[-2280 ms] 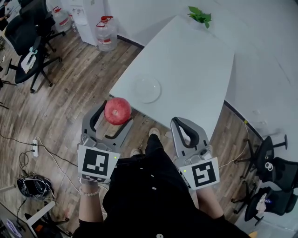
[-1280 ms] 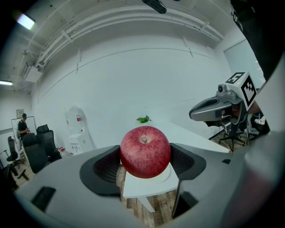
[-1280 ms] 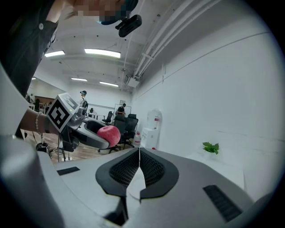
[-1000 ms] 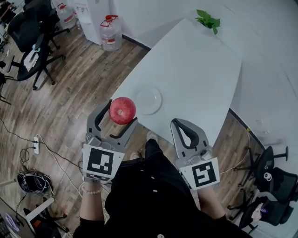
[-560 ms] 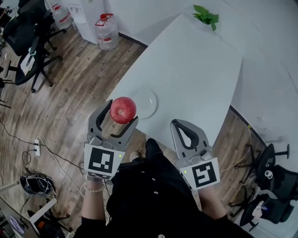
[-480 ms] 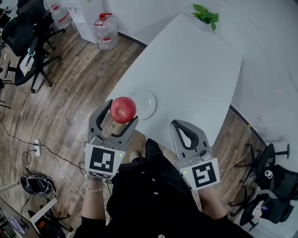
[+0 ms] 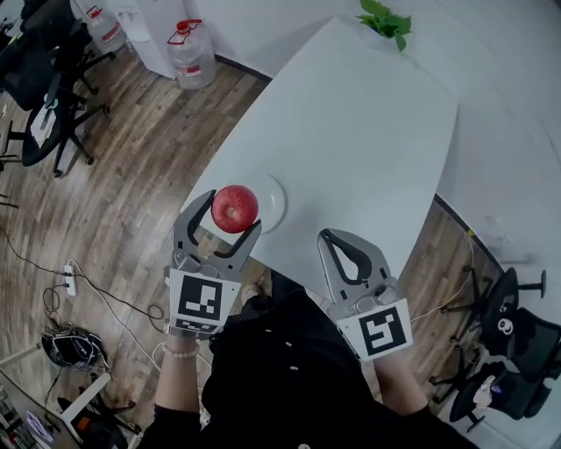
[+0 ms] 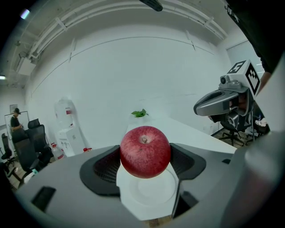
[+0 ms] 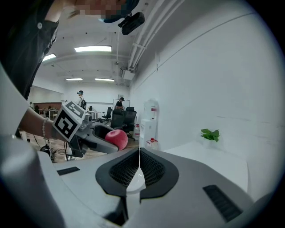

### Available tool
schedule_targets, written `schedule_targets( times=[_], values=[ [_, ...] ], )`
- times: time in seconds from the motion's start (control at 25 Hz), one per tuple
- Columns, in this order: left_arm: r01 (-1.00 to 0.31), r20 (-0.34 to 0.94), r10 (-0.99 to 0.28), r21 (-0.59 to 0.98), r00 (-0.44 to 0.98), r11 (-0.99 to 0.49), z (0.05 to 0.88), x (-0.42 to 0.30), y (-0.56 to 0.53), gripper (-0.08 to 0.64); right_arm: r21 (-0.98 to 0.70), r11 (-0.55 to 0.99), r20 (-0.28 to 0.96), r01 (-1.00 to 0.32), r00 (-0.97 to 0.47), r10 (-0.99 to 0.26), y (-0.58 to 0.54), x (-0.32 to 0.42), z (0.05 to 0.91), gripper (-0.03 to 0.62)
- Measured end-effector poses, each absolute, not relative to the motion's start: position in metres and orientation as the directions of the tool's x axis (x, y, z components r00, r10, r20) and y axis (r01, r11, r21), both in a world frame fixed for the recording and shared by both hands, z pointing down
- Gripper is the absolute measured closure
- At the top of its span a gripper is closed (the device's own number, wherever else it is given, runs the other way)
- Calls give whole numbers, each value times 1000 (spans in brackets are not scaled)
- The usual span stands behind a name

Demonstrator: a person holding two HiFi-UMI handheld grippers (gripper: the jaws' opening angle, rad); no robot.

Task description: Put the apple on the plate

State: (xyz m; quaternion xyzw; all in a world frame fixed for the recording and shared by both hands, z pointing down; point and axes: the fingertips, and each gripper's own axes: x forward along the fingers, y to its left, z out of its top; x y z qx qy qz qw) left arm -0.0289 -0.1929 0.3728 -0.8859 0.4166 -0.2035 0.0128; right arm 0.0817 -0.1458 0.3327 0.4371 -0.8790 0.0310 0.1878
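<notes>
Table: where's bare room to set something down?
The table is bare from the plate to the plant at its far end, and from the plate across to the right edge. Only the near left corner is crowded: the left gripper holds the apple by the plate there.

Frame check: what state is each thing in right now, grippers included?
apple: clamped in the left gripper, held off the table, not on the plate.
plate: empty, flat on the table.
left gripper: shut on the apple.
right gripper: shut, empty.
</notes>
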Motion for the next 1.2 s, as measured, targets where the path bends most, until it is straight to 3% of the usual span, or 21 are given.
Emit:
schedule_targets(
  times=[1.2],
  values=[
    [-691, 550, -645, -160, 530, -705, 506, -9, -227, 204, 42, 636, 462, -771, -549, -696, -177, 93, 380, 549]
  ],
)
